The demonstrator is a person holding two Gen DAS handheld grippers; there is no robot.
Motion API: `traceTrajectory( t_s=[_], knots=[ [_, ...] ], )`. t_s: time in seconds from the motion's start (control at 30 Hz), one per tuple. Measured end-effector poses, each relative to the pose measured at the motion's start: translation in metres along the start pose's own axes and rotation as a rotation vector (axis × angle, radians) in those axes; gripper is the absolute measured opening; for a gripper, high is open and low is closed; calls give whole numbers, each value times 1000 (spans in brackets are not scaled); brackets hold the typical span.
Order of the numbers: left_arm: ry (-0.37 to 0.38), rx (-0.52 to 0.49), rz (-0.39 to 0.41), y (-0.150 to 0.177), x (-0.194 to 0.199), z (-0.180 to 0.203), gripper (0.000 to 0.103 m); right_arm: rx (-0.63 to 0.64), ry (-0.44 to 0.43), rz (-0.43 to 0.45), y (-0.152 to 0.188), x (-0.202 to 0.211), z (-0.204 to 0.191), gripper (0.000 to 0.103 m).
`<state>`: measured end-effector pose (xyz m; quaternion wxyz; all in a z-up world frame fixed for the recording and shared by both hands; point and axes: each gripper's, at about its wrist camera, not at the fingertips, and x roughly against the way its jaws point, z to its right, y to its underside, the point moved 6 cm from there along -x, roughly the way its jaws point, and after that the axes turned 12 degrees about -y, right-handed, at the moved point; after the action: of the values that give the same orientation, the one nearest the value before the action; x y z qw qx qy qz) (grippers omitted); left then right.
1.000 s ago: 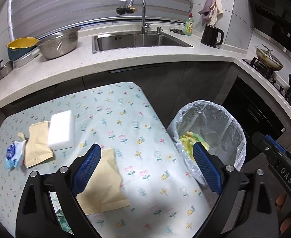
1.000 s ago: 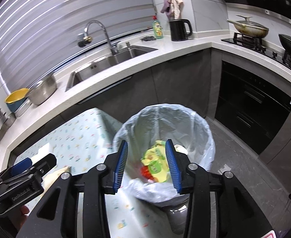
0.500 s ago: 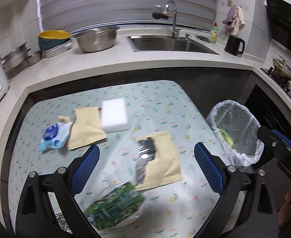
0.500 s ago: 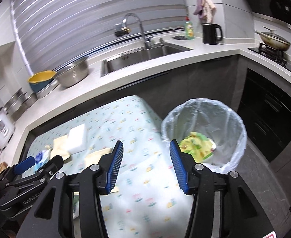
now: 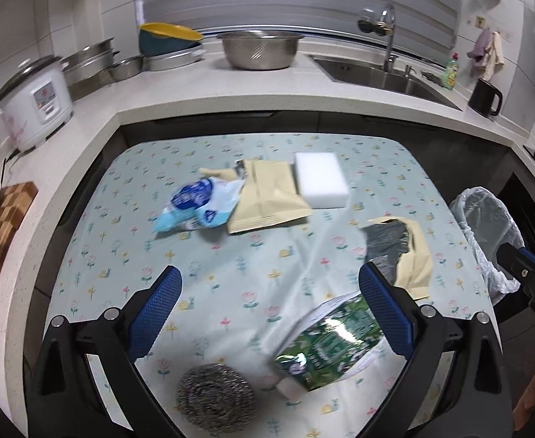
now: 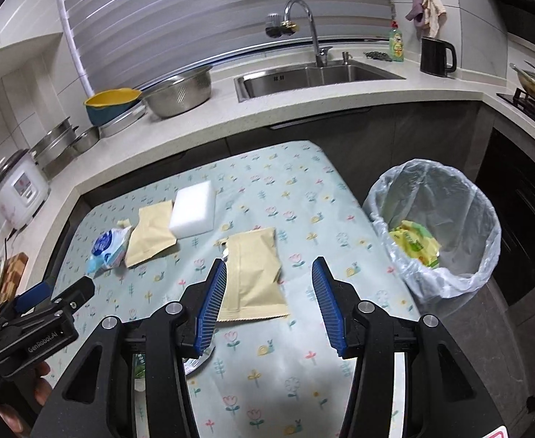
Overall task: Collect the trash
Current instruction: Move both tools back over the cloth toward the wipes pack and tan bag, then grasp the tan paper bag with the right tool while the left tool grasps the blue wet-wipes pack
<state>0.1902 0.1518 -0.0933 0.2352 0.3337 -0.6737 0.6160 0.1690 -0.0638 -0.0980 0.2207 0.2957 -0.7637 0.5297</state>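
My right gripper (image 6: 269,304) is spread, empty; tan packet (image 6: 253,273) lies lengthwise away from me, bin (image 6: 435,226) just off the worktop (image 6: 304,189) edge.

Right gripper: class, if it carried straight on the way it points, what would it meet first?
Most likely the tan packet lying flat on the tablecloth; it sits between the open fingers of the right gripper, though depth is uncertain.

From the right wrist camera I can read "GenRobot.AI" in pale letters on the black body of the left tool (image 6: 54,301). From the left wrist camera I make out only a "D" on the right tool (image 5: 523,266). Print on the wrappers is too blurred to read.
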Motion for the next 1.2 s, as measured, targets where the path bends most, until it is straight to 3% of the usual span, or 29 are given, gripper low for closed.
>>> traceTrajectory(
  t_s=[0.6,1.0,1.2],
  knots=[
    [-85,135,-103,6,-71,-87,94,-10,4,-121,10,-91,-11,57],
    [-15,148,-132,-26,-118,-72,95,-30,38,-163,8,-145,0,65],
    [-39,136,-142,-41,-147,-66,95,-53,43,-180,7,-163,9,65]
  ],
)
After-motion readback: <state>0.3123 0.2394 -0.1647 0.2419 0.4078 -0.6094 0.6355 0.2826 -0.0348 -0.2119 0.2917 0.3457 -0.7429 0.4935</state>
